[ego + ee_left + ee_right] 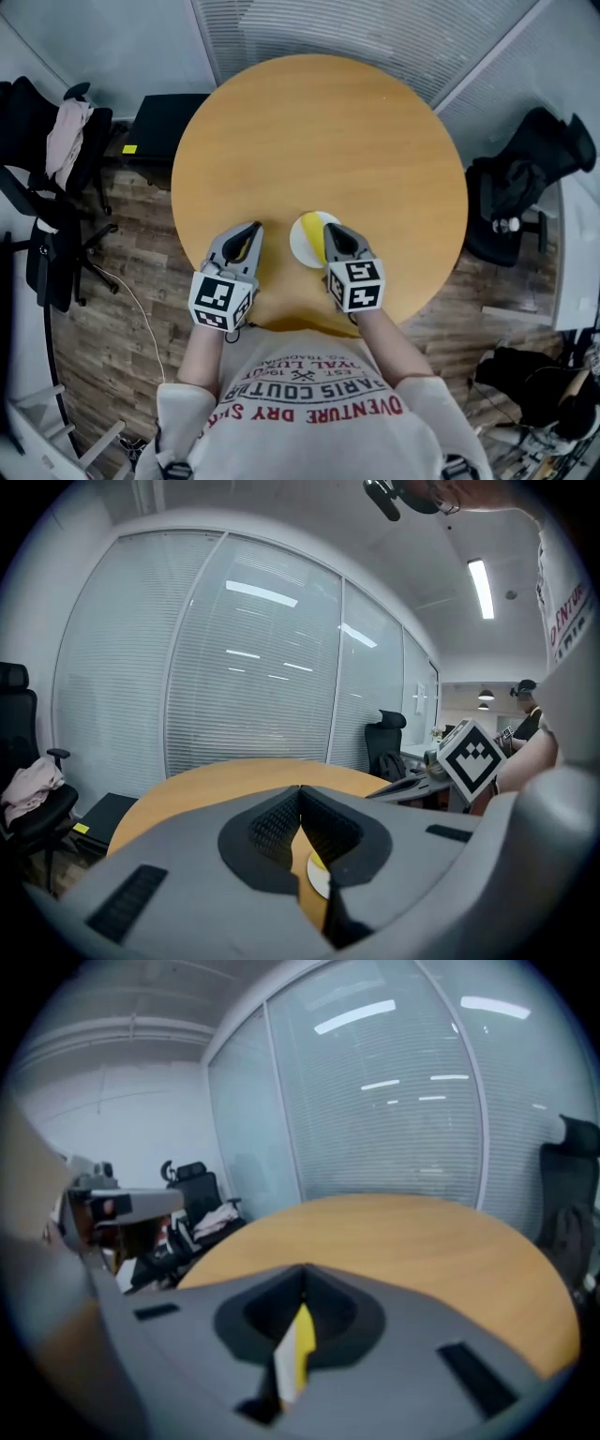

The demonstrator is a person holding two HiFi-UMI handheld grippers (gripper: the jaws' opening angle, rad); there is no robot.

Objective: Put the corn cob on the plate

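A yellow corn cob [316, 236] lies on a small white plate [300, 242] near the front of the round wooden table [319, 131]. My right gripper [330, 228] hangs just above the plate's right side, hiding part of it, jaws shut with nothing held. Through the gap behind its jaws in the right gripper view [303, 1267] I see the corn cob [304, 1335] and the plate [285, 1368] below. My left gripper [257, 226] is left of the plate, shut and empty. In the left gripper view [300, 787] a sliver of the plate [317, 883] and corn cob [317, 862] shows.
Black office chairs stand on the left [47, 178] and on the right [525, 178] of the table. A black box [161, 127] sits on the floor at the back left. Glass walls with blinds [253, 667] run behind the table.
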